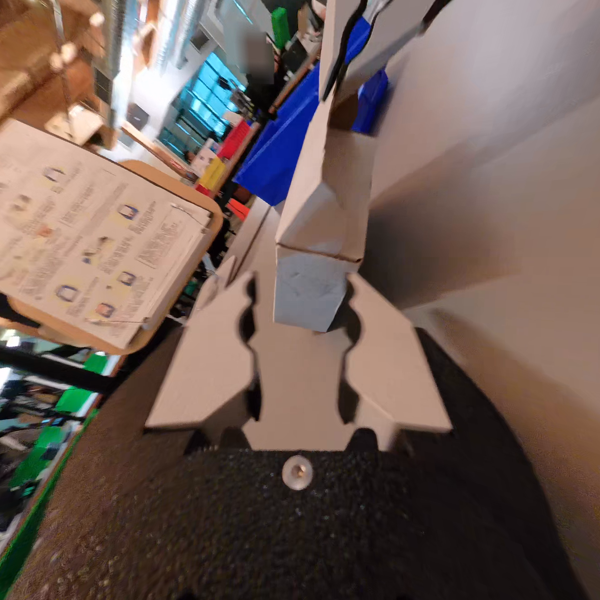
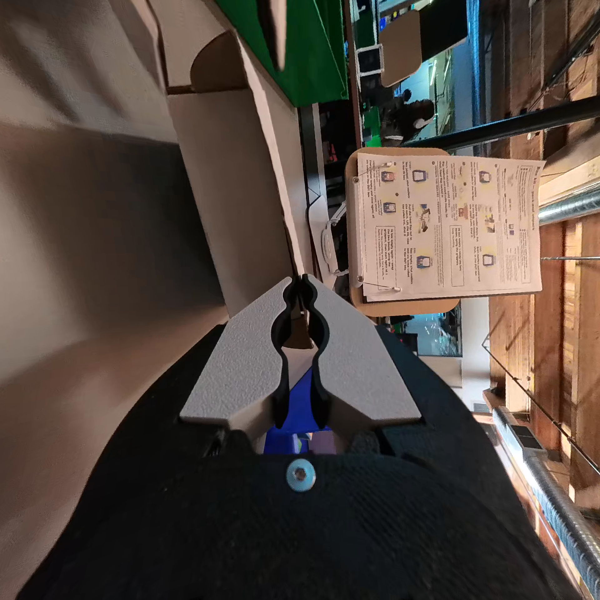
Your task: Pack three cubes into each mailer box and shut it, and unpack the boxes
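In the left wrist view, the clipboard with printed sheets [image 1: 94, 233] hangs at far left, well apart from the work. Right of it, the left tongs [image 1: 300, 285] stand apart, one finger on each side of the near corner of a folded flap of the mailer box [image 1: 324, 211]. The right finger seems to touch the flap while the left leaves a gap, so I judge this a loose bracket that steadies the flap, not a firm pinch. The box's broad panel [image 1: 487, 194] fills the right side, with a blue bin [image 1: 279, 156] showing behind the flap.

In the right wrist view, the box panel [image 2: 97, 211] lies at left, its long axis running away from the camera, near to far. The right tongs [image 2: 300, 282] are pressed together at the tips, pinching the thin edge of a box wall [image 2: 233, 194]; probably to keep the box from shifting while a flap is worked. A green bin [image 2: 308, 48] sits farther off, the clipboard [image 2: 448, 227] at right. No cubes can be made out for certain.
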`<state>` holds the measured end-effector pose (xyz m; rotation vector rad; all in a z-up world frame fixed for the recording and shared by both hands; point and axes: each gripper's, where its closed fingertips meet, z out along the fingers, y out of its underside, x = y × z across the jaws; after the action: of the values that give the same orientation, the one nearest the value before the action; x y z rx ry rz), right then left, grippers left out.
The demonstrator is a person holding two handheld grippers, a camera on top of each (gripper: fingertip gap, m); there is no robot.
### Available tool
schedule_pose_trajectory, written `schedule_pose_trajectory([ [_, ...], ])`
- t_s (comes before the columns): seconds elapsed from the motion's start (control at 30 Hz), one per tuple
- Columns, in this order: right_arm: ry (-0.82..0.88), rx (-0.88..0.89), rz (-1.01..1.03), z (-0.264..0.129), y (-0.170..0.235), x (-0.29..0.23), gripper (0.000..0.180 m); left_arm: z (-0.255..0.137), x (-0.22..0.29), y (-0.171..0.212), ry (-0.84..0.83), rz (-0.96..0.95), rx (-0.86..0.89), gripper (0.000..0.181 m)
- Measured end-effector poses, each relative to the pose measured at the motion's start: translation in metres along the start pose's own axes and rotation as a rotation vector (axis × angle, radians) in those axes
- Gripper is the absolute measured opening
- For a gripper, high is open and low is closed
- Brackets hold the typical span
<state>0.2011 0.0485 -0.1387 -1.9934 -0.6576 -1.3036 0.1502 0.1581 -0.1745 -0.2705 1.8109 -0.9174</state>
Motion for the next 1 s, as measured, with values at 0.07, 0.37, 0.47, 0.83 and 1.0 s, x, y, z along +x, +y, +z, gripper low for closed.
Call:
schedule_pose_trajectory([
  [0.07,0.001,-0.012,-0.008,0.001,-0.002,0.0,0.001,-0.018,0.011,-0.02,-0.07,0.094,0.023,0.0],
  [0.37,-0.018,-0.026,-0.049,-0.004,-0.016,-0.009,0.0,0.031,0.03,-0.047,-0.262,0.441,-0.286,0.0],
  [0.47,-0.02,-0.001,-0.033,-0.01,-0.022,-0.006,0.0,0.045,0.022,-0.029,-0.29,0.443,-0.407,0.0],
  [0.83,-0.057,0.085,0.1,-0.008,-0.022,0.012,0.0,0.05,0.046,-0.021,-0.201,0.307,-0.419,0.0],
  [1.0,-0.047,0.091,0.098,-0.005,-0.022,0.021,0.0,0.049,0.016,0.005,-0.212,0.203,-0.547,0.0],
])
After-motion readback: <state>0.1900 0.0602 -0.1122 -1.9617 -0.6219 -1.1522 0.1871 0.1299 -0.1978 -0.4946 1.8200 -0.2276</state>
